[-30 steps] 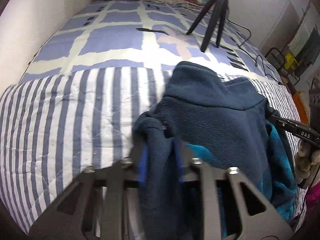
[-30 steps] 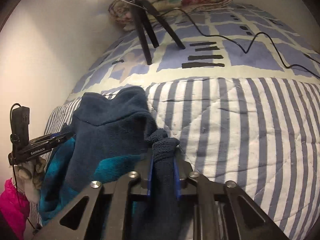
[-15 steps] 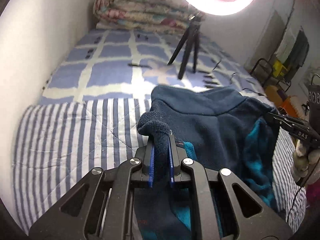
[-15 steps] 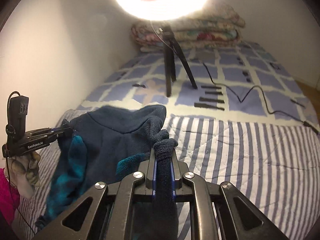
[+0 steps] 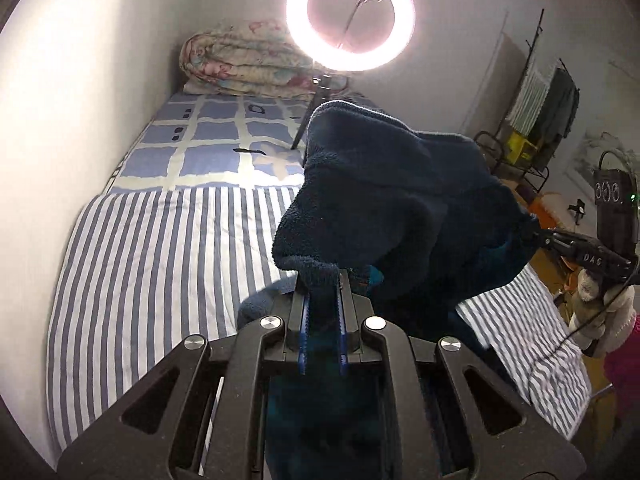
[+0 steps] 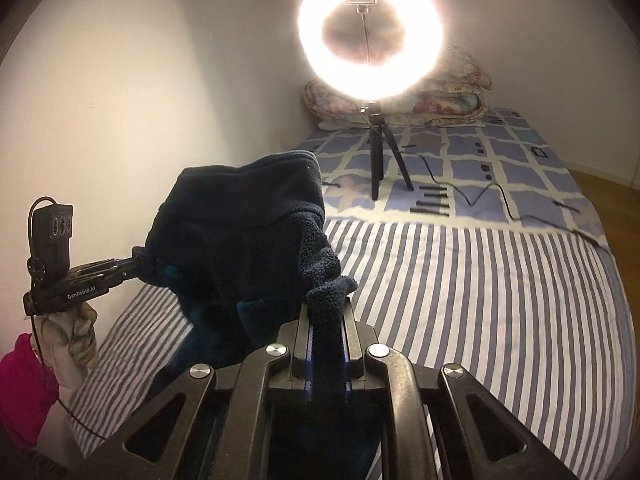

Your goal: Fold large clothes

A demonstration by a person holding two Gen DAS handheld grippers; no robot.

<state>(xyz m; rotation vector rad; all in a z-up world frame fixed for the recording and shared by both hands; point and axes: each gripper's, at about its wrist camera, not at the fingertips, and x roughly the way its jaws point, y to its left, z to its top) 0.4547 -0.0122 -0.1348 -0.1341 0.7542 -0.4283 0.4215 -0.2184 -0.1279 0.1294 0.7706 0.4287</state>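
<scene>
A dark navy fleece garment (image 5: 392, 200) with teal lining hangs in the air between my two grippers, above the striped bed cover (image 5: 168, 264). My left gripper (image 5: 322, 284) is shut on one edge of the fleece. My right gripper (image 6: 327, 312) is shut on the other edge of the fleece (image 6: 240, 232). The right gripper also shows at the right of the left wrist view (image 5: 540, 236), pinching the cloth. The left gripper shows at the left of the right wrist view (image 6: 136, 266), pinching the cloth. The lower part of the garment is hidden behind the gripper bodies.
A lit ring light (image 5: 350, 20) on a black tripod (image 6: 376, 160) stands mid-bed on the checked blue sheet (image 5: 208, 144), with a black cable (image 6: 492, 196) beside it. A folded floral quilt (image 5: 240, 64) lies at the bed's far end. White wall (image 5: 80, 80) runs along the left side.
Both grippers have risen and tilted up, lifting the fleece off the bed; the ring light and far wall have come into view. Both grips have held.
</scene>
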